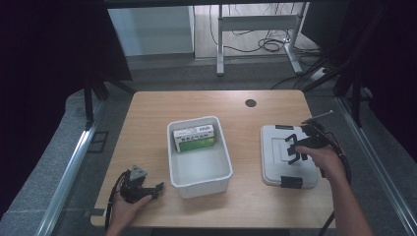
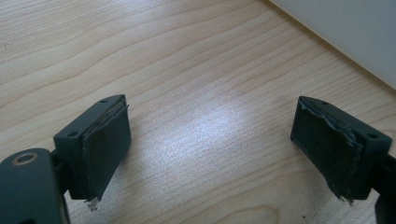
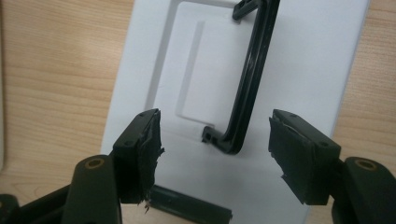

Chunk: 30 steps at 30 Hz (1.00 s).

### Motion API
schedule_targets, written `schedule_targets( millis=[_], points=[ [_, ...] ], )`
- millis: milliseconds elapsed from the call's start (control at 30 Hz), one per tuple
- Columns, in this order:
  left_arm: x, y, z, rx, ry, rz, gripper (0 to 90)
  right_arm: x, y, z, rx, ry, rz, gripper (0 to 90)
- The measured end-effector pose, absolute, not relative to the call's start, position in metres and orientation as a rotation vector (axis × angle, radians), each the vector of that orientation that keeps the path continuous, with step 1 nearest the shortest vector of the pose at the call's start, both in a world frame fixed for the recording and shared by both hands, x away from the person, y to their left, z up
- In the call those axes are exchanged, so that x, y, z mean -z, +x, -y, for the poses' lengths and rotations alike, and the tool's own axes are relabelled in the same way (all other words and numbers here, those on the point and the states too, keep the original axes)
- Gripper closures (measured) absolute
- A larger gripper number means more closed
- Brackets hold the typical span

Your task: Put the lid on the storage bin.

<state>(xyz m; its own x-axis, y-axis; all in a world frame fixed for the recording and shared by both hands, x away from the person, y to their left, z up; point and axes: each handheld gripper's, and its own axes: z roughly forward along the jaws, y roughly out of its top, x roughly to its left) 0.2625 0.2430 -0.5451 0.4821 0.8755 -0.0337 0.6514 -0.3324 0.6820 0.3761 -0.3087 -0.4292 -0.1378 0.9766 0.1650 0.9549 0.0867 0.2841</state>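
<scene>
While poised over the white lid (image 1: 287,156) at about 4 o'clock on the desk (image 1: 147,113), hangs with fingers (image 3: 140,149) spread wide and holding nothing: so the right gripper (image 1: 300,147), lined up on the black handle (image 3: 247,84) that lies folded against the lid's recessed panel, probably to straddle and lift it. Sits flat with one black latch (image 1: 291,181) at its near edge, just right of the open white bin (image 1: 199,184) at the desk's centre, likely so as to be carried across and set on top. Lies inside the bin toward 12 o'clock, against the far wall: a green and white box (image 1: 195,137). Rests low at 7 o'clock beside the bin, fingers (image 2: 100,149) likewise wide apart over bare wood and empty: the left gripper (image 1: 142,189), seemingly parked out of the way.
</scene>
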Motion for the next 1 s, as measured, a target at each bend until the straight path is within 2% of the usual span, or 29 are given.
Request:
schedule_targets(
  millis=[433,1000],
  points=[
    [0.545,0.263,-0.243,-0.454,2.092,-1.255,11.9,0.438,0.392,0.317,-0.491,2.072,-2.226,36.6],
    [0.545,0.263,-0.243,-0.453,2.093,-1.255,11.9,0.455,0.414,0.321,-0.445,2.120,-2.205,53.0]
  ],
)
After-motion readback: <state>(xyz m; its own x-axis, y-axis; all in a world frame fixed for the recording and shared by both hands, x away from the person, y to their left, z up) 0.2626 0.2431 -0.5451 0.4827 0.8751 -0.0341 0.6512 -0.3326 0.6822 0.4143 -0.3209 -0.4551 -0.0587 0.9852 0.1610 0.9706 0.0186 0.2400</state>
